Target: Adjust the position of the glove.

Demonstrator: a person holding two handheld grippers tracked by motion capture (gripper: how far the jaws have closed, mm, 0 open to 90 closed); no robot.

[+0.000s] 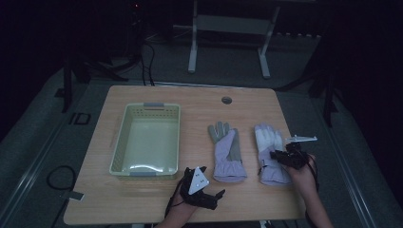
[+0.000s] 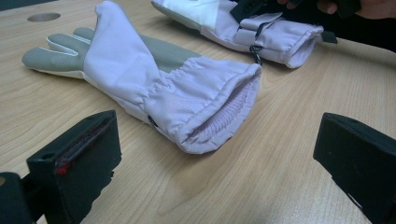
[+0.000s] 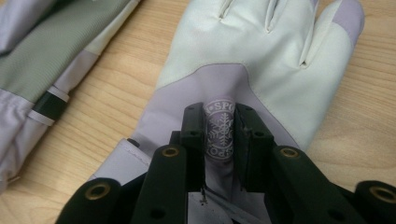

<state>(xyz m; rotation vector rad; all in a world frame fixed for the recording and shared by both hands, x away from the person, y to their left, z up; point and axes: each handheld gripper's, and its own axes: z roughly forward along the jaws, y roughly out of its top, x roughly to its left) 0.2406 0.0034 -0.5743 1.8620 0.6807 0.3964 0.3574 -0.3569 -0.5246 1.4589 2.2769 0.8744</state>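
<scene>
Nearest the counter (image 1: 142, 199) edge, the left tongs (image 1: 209, 197) are held with jaws wide apart, nothing between them, aimed at the cuff of the left glove (image 1: 228, 154). Farther right, the right tongs (image 1: 280, 156) are pressed onto the right glove (image 1: 273, 154), a fold of its lilac back pinched between the jaws. Beyond, at left, a pale green basket (image 1: 147, 140) is seen.

A dim lab: wooden table (image 1: 190, 102), metal stand (image 1: 228, 28), floor cables (image 1: 147, 57).

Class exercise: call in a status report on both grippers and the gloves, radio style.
Right gripper down on right glove, fabric pinched between fingers. Left gripper open, resting short of left glove. Basket waiting, path unobstructed.
</scene>
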